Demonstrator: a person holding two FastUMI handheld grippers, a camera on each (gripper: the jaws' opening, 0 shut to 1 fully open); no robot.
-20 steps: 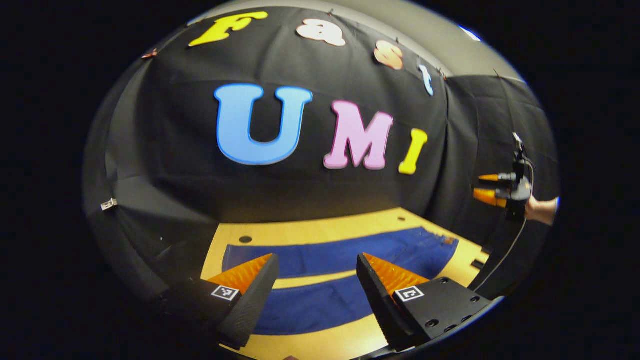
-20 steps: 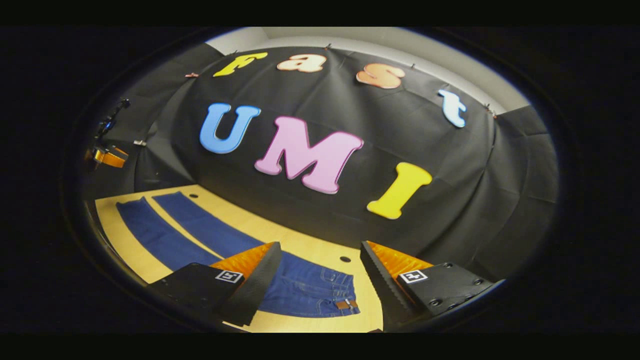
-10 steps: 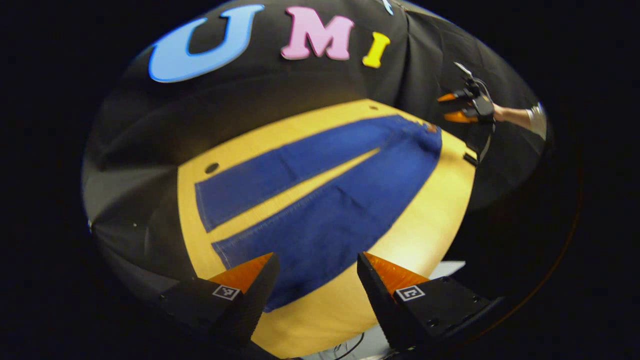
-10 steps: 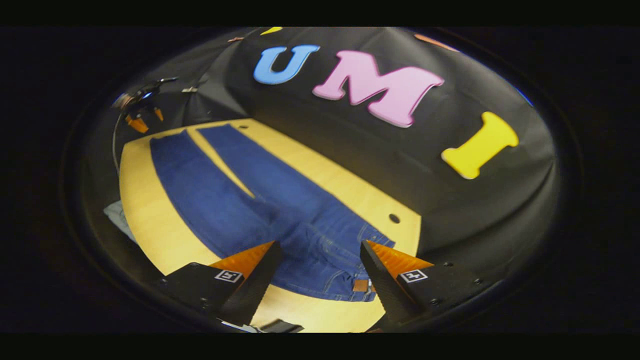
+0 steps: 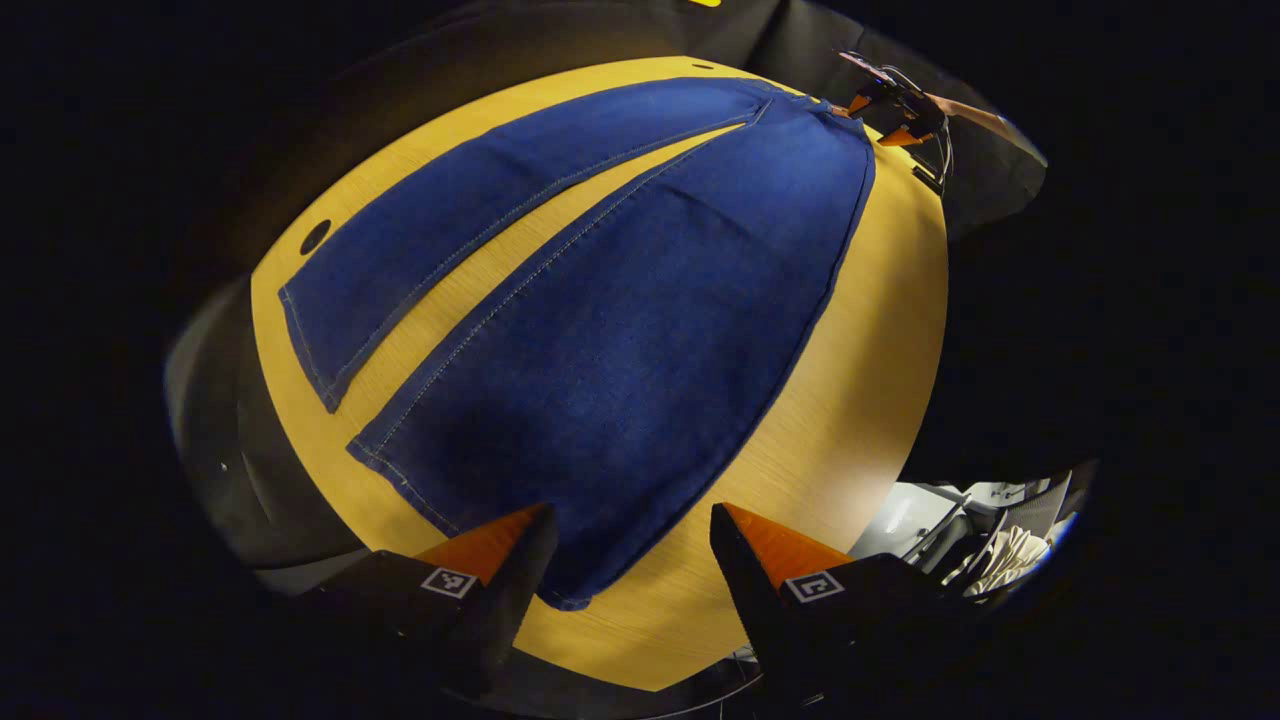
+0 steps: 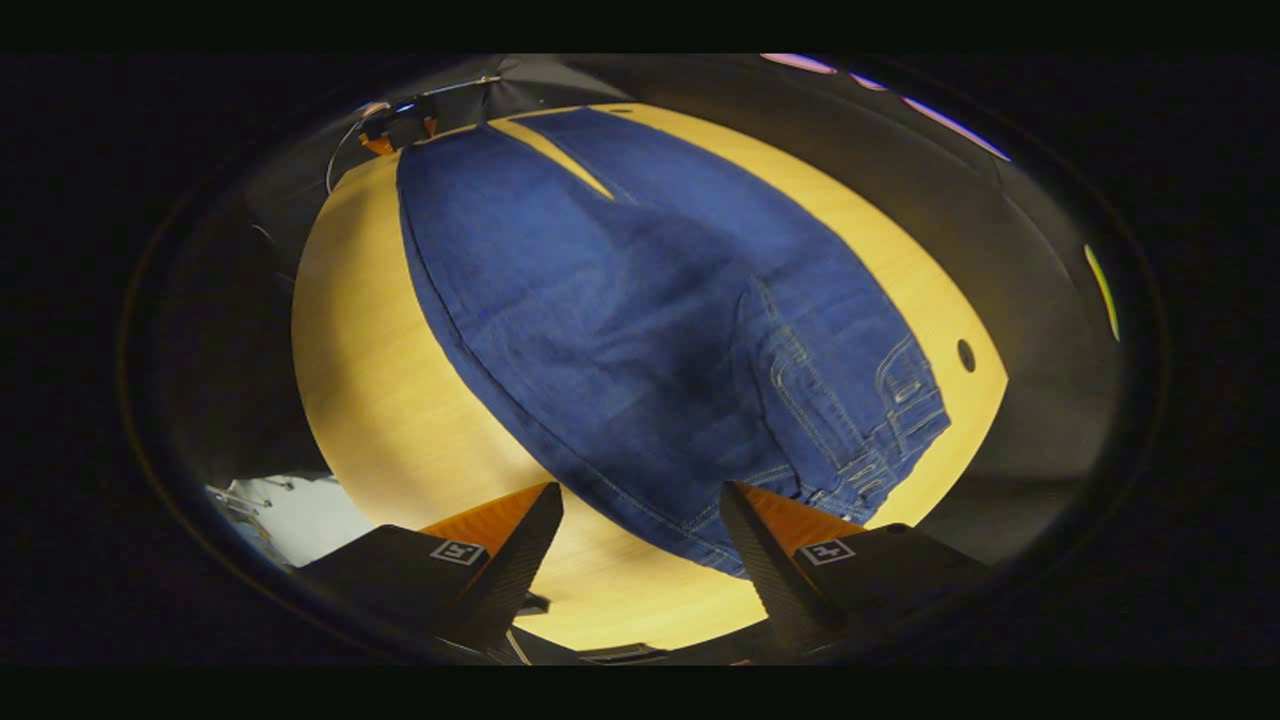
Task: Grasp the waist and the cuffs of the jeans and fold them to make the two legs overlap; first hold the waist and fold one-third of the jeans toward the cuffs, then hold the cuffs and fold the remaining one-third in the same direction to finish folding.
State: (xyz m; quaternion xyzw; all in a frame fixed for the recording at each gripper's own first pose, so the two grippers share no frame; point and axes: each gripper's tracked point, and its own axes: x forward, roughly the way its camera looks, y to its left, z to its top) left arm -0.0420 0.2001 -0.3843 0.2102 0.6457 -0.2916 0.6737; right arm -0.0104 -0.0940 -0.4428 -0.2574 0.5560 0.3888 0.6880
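Now lowered much closer over the jeans (image 5: pixel 620 310) than half a second ago: left claw (image 5: pixel 625 560) spread apart above the near cuff, right claw (image 6: pixel 640 540) spread apart at the waist. Spread flat on the wooden surface (image 5: pixel 860 380), legs parted. Soft, rather heavy denim probably; best pinched at cuff hem and waistband edge.

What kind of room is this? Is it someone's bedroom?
Probably not a bedroom. It looks like a small recording booth: a bare wooden table stands against black cloth walls, one pair of jeans lies spread flat on it, and a hand-held gripper hangs open above them.
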